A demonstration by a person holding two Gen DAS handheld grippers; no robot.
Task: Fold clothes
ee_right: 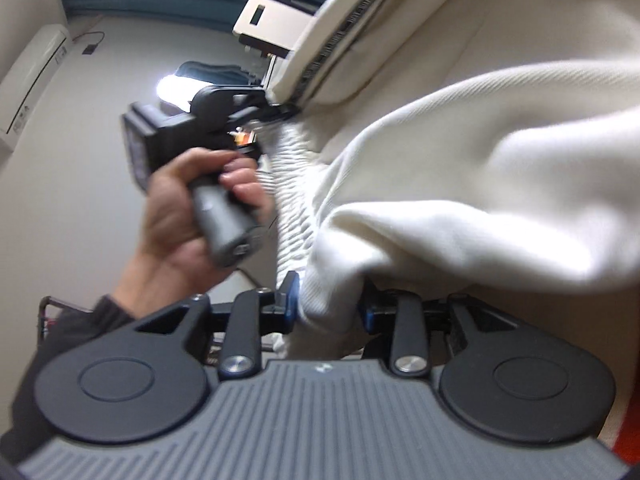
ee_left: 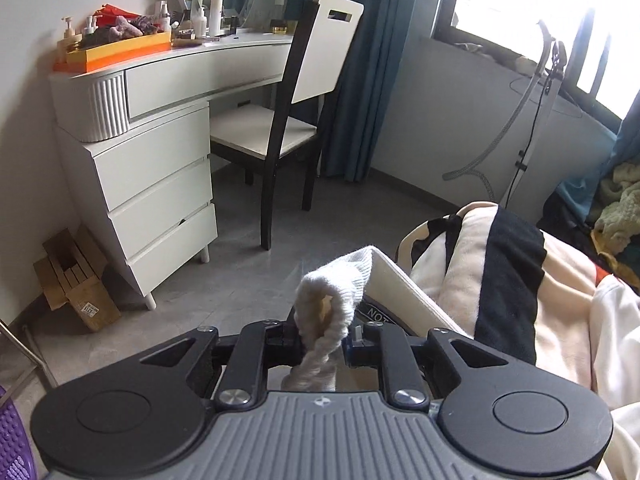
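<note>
A cream white garment with a ribbed hem and a printed strap hangs in the air between the two grippers. My left gripper is shut on its ribbed knit edge, which bunches up between the fingers. My right gripper is shut on a fold of the smooth cream cloth. The left gripper also shows in the right wrist view, held by a hand and clamping the ribbed hem. The garment fills the right half of the right wrist view.
A white dressing table with bottles and an orange tray stands at the left, a black and white chair beside it. A bed with a cream and black blanket lies at the right. Grey floor lies below.
</note>
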